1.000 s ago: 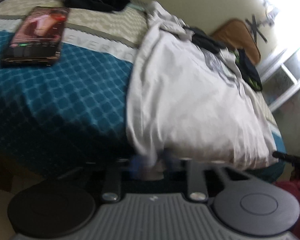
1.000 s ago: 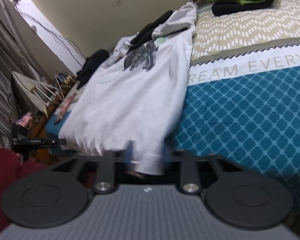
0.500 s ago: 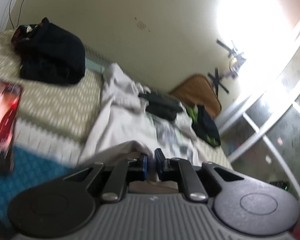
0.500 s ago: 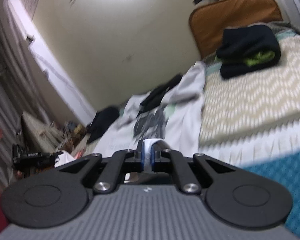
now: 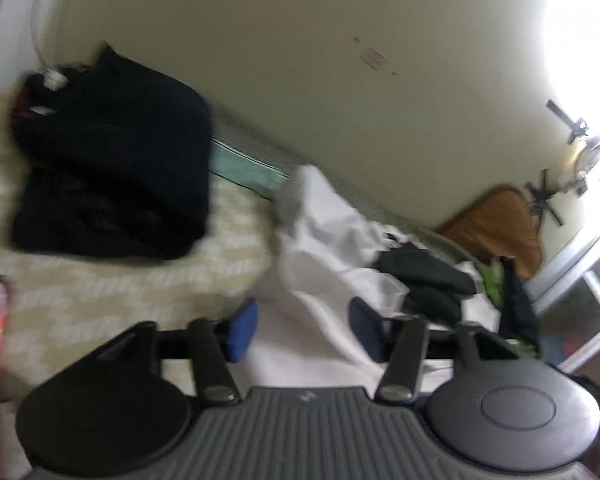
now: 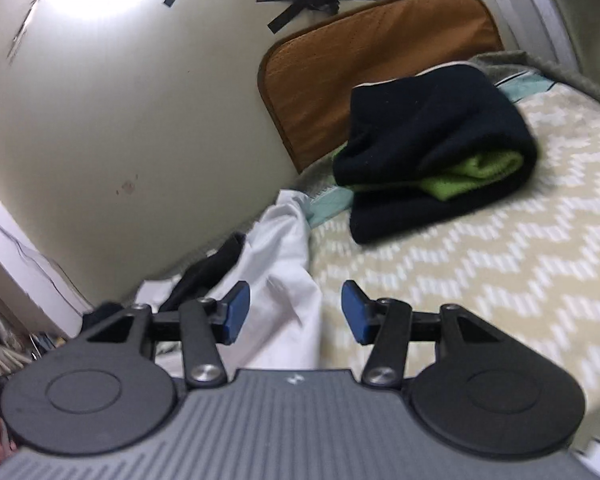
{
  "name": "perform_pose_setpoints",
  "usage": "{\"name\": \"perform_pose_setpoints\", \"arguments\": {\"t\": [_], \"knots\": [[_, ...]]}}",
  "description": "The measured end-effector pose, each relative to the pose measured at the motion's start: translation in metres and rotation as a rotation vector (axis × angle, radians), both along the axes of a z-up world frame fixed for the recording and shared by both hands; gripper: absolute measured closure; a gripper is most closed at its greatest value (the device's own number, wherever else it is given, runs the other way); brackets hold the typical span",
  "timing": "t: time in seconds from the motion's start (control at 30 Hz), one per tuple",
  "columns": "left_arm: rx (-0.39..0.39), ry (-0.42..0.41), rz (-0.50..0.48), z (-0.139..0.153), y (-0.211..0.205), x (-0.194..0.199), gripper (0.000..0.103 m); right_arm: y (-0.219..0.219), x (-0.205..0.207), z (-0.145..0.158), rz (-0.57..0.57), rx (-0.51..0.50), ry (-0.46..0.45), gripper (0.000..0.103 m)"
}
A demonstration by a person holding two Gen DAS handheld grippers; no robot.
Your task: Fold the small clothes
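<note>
Left tongs (image 5: 304, 330) are standing wide apart, blue pads (image 5: 242, 330) gripping nothing; white shirt (image 5: 324, 240) is lying on the bed (image 5: 120, 292) in the gap between and beyond them, crumpled toward the wall. Cannot tell whether either pad is touching the cloth.

Right tongs (image 6: 296, 316) are likewise gaping wide, holding nothing; the shirt (image 6: 280, 276) is lying under and ahead of their left pad (image 6: 236, 316), with the zigzag bedcover (image 6: 480, 280) showing under the right one.

No containers are showing in either view.

A small black garment (image 5: 424, 276) is resting on the shirt's far part. A black folded pile (image 5: 112, 176) is sitting on the bedcover left of the shirt. A dark folded garment with a green layer inside (image 6: 436, 156) is lying near the brown headboard (image 6: 372, 56).
</note>
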State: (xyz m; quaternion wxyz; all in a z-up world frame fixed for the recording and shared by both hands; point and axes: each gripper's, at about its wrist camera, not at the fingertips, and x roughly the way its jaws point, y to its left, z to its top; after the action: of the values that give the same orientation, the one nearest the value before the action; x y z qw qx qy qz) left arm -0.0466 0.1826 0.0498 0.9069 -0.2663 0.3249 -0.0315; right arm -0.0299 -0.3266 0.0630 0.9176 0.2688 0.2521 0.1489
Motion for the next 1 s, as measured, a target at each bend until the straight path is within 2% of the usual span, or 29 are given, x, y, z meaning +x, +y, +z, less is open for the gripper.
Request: {"name": "perform_pose_setpoints", "arguments": {"t": [0.07,0.17,0.23,0.33,0.43,0.5,0.6,0.63,0.67,0.7,0.83,0.9,1.0], "knots": [[0.004,0.008,-0.016,-0.002,0.001,-0.008,0.048,0.007,-0.013,0.003,0.033,-0.035,-0.016,0.049],[-0.008,0.006,-0.067,-0.002,-0.003,-0.014,0.050,0.041,-0.012,0.014,0.201,-0.069,-0.026,0.052],[0.029,-0.007,-0.083,0.000,-0.015,-0.020,0.050,0.075,-0.006,0.017,0.334,-0.100,-0.011,0.066],[0.057,-0.011,-0.100,-0.001,-0.026,-0.027,0.050,0.128,0.013,0.005,0.486,-0.161,0.082,0.074],[0.094,-0.008,-0.088,-0.003,-0.029,-0.040,0.050,0.174,0.041,-0.014,0.553,-0.235,0.161,0.078],[0.086,0.004,-0.075,-0.006,-0.025,-0.044,0.050,0.189,0.057,-0.010,0.535,-0.247,0.113,0.078],[0.081,0.033,-0.043,-0.009,-0.016,-0.048,0.049,0.185,0.088,0.008,0.317,-0.285,-0.029,0.074],[0.077,0.037,-0.035,-0.009,-0.013,-0.050,0.049,0.176,0.097,0.012,0.261,-0.265,-0.016,0.074],[0.069,0.038,-0.031,-0.009,-0.009,-0.052,0.048,0.167,0.101,0.015,0.253,-0.234,0.001,0.074],[0.061,0.041,-0.031,-0.009,-0.006,-0.054,0.047,0.157,0.097,0.017,0.268,-0.210,-0.001,0.074],[-0.017,0.086,-0.066,-0.020,-0.001,-0.053,0.043,0.118,0.057,0.022,0.259,-0.251,-0.025,0.071],[-0.062,0.100,-0.087,-0.025,-0.002,-0.048,0.041,0.088,0.038,0.020,0.220,-0.202,0.009,0.067],[-0.078,0.093,-0.098,-0.024,-0.007,-0.043,0.038,0.048,0.005,0.014,0.129,-0.122,0.053,0.061]]}}
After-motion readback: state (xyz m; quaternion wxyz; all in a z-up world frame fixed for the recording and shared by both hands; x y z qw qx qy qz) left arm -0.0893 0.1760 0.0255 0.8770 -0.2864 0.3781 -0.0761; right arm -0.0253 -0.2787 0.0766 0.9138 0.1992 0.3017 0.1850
